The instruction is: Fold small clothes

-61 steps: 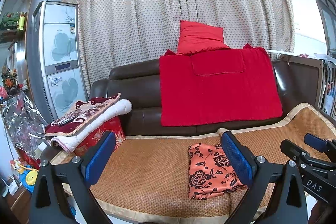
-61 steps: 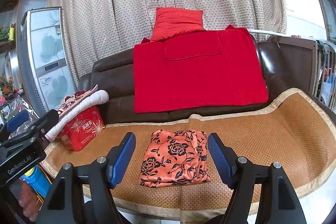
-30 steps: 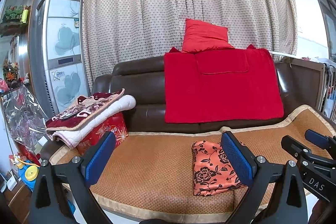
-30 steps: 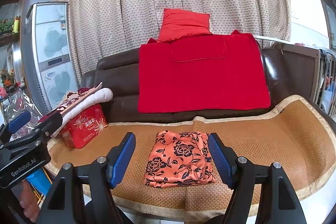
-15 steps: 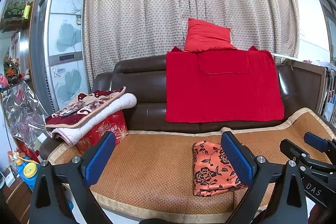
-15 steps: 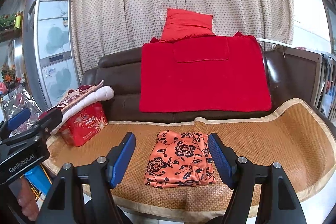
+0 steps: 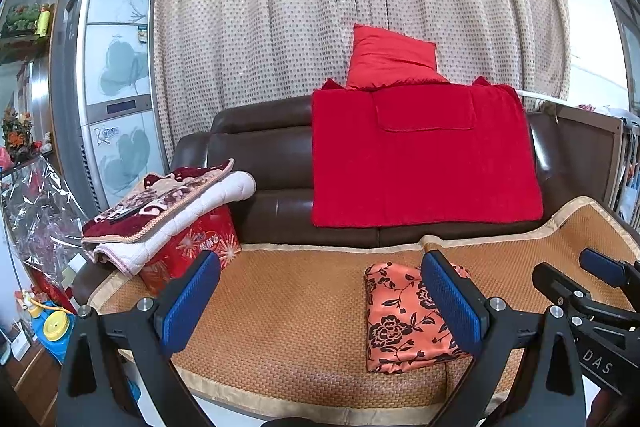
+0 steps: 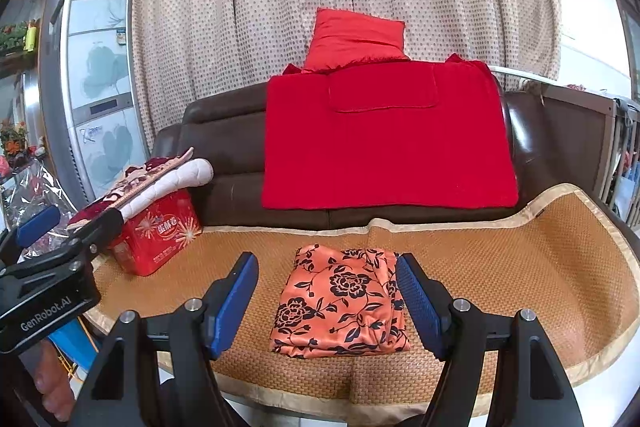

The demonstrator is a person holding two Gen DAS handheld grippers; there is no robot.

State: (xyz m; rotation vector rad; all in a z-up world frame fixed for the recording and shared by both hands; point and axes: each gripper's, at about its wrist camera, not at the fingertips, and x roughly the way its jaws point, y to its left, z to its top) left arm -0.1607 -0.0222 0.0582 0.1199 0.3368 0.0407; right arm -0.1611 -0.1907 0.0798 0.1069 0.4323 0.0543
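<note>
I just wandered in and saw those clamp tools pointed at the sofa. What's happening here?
A person is holding a two-finger gripper in each hand, folding small clothes. The orange cloth with black flowers lies as a neat folded bundle on the woven straw mat covering the brown leather sofa. The right gripper and the left gripper both hover in front of it with jaws open, holding nothing. Judging by the bundle, the folding looks done or nearly done.
</note>
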